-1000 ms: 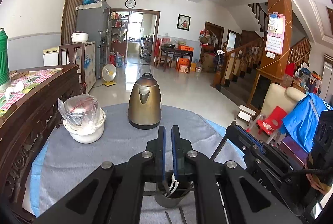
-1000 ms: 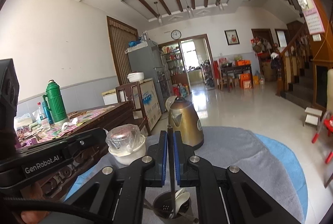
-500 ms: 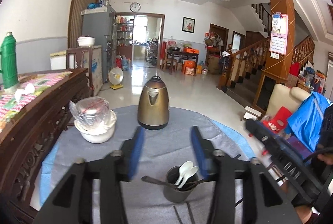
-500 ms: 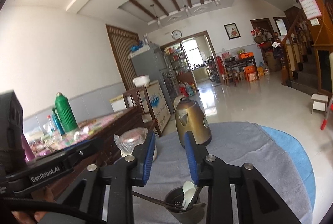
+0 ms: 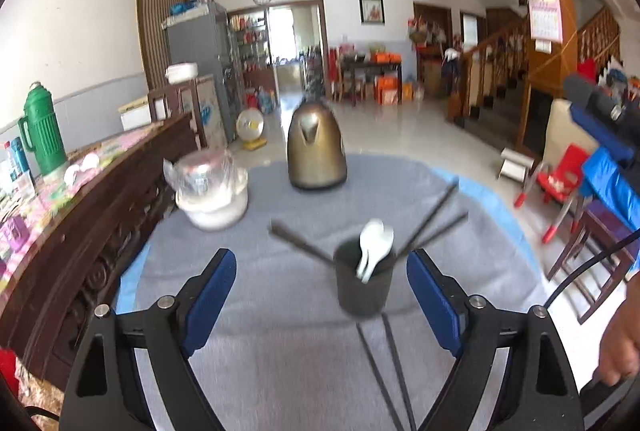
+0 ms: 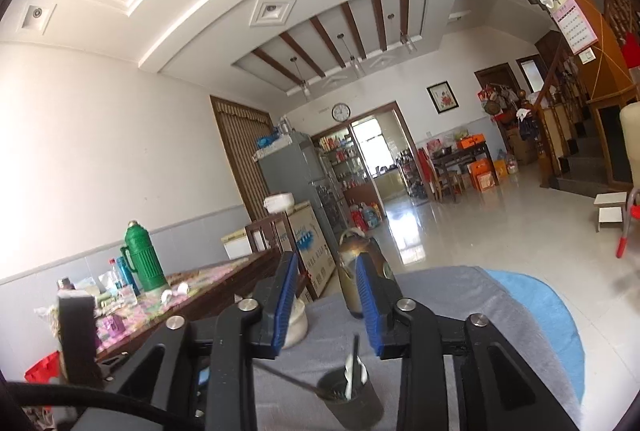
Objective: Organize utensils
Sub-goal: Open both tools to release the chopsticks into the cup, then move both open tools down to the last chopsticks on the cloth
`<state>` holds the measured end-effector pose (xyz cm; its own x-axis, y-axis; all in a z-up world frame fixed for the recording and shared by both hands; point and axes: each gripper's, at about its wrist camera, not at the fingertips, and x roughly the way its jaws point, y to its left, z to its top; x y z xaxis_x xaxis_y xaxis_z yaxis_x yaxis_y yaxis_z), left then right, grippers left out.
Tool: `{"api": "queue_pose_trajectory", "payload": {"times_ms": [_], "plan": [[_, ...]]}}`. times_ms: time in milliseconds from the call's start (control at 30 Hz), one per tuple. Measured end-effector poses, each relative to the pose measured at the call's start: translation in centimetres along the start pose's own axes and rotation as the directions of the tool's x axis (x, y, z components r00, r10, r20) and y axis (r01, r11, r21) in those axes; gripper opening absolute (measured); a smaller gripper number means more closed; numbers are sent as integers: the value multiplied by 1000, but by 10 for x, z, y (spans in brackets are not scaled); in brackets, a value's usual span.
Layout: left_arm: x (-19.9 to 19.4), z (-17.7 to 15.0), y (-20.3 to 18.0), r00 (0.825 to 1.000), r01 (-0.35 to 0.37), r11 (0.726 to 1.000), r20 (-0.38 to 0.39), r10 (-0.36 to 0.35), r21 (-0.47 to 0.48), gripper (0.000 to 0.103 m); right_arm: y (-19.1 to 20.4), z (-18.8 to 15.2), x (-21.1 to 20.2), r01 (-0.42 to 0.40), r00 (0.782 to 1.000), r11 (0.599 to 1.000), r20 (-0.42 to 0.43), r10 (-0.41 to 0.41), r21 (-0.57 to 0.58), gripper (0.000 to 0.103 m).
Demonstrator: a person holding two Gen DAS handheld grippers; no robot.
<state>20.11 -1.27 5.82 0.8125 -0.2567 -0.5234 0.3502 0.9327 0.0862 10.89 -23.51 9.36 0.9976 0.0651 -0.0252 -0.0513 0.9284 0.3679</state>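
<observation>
We saw the cup [image 5: 362, 285] standing on the table [image 5: 280, 351], near its middle. In the cup stood spoons [image 5: 374, 245] and chopsticks [image 5: 434, 221] leaning right, with one stick [image 5: 298, 241] leaning left. Two more chopsticks [image 5: 384, 363] lay on the table before the cup. Behind the cup stood the kettle [image 5: 317, 151]; left of the kettle sat a bowl [image 5: 212, 191]. A sideboard [image 5: 100, 199] ran along the table's left, bearing a flask [image 5: 42, 129].

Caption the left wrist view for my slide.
Open left claw faces dark cylindrical utensil cup holding white spoons on grey cloth.
</observation>
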Motion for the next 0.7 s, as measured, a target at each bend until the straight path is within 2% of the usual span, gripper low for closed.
{"api": "queue_pose_trajectory", "payload": {"times_ms": [67, 167, 267, 400, 433, 700], "plan": [[8, -14, -3, 999, 4, 1000, -46, -4, -1, 88, -7, -8, -7, 15, 1000, 1000, -21, -15, 10, 68], [16, -30, -4, 996, -18, 1000, -91, 19, 2, 88, -17, -22, -16, 43, 999, 999, -33, -42, 13, 68], [21, -42, -3, 992, -40, 999, -124, 40, 1, 88, -29, -36, -17, 75, 995, 997, -74, -73, 15, 65], [24, -52, -1, 988, -69, 998, -137, 69, 5, 88, -46, -55, -9, 99, 984, 994, -154, -92, 37, 41], [24, -54, -2, 988, -73, 997, -138, 73, 7, 88, -48, -59, -8, 99, 981, 994, -170, -90, 42, 38], [36, -66, -3, 978, -98, 995, -181, 100, 20, 88, -52, -101, 12, 96, 946, 995, -314, -79, 41, 34]]}}
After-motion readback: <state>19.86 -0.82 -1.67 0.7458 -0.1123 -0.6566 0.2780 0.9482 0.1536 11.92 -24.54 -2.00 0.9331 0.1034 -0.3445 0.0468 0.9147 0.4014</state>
